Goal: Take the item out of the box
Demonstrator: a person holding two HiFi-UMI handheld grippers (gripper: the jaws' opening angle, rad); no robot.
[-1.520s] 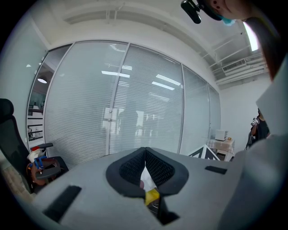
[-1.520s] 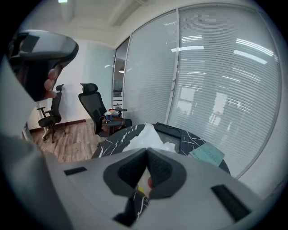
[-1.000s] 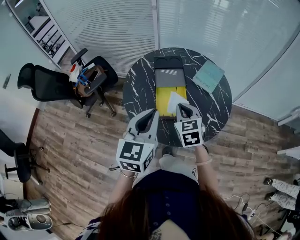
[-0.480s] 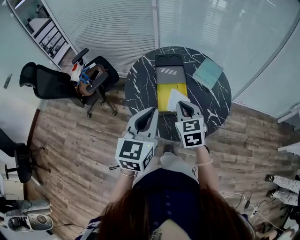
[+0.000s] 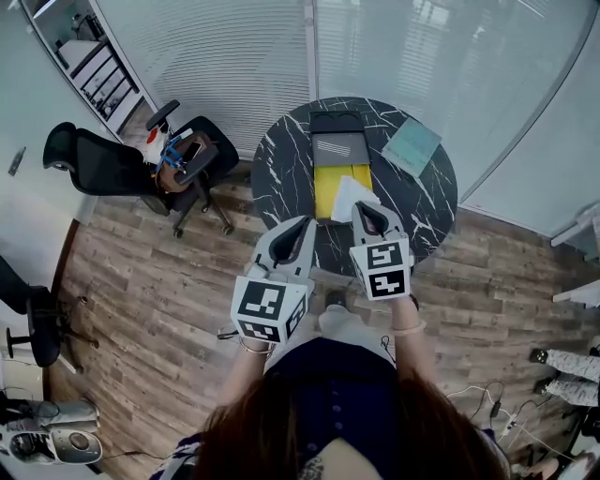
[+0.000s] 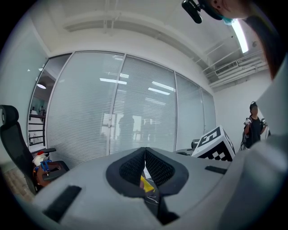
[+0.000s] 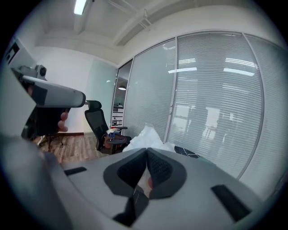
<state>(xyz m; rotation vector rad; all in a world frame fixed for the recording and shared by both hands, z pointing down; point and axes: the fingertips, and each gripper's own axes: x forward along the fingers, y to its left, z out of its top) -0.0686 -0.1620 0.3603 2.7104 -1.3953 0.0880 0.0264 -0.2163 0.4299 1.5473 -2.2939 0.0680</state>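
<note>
Glossy white-veined black marble table (image 5: 281,183), wood-grain plank floor (image 5: 150,309), crumpled white paper (image 5: 351,196), matt yellow box (image 5: 328,187)

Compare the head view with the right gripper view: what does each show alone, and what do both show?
Head view only: the yellow box and the person's hair. Right gripper view only: a ceiling light and the right gripper's fingers closed together. Both: the white item and the black office chair.
</note>
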